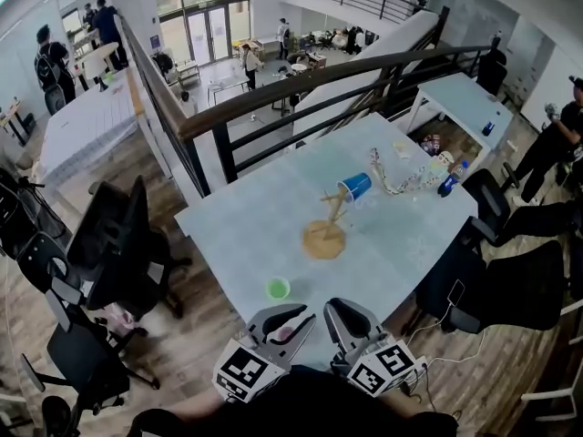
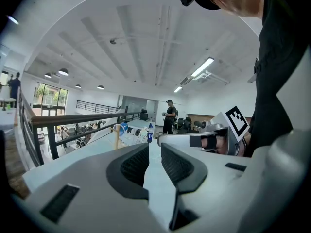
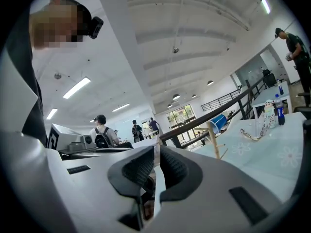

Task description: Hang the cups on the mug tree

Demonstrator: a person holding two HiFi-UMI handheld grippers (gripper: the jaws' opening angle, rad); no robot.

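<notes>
A wooden mug tree (image 1: 326, 228) stands mid-table, and a blue cup (image 1: 356, 187) hangs on one of its upper pegs. A small green cup (image 1: 278, 289) sits upright on the light blue table (image 1: 246, 235), nearer to me. Both grippers hover side by side at the table's near edge, apart from the cups. My left gripper (image 1: 293, 317) (image 2: 154, 154) points along the table with a narrow gap between its pads and nothing in it. My right gripper (image 1: 346, 312) (image 3: 156, 161) has its pads almost together, and I see nothing held. The mug tree (image 3: 214, 137) and blue cup (image 3: 219, 122) show to its right.
A blue bottle (image 1: 448, 185), a beaded lanyard (image 1: 393, 181) and small items lie at the table's far right. A dark railing (image 1: 301, 85) runs behind the table. Black office chairs (image 1: 123, 244) stand to the left and right. A person (image 1: 557, 139) stands at far right.
</notes>
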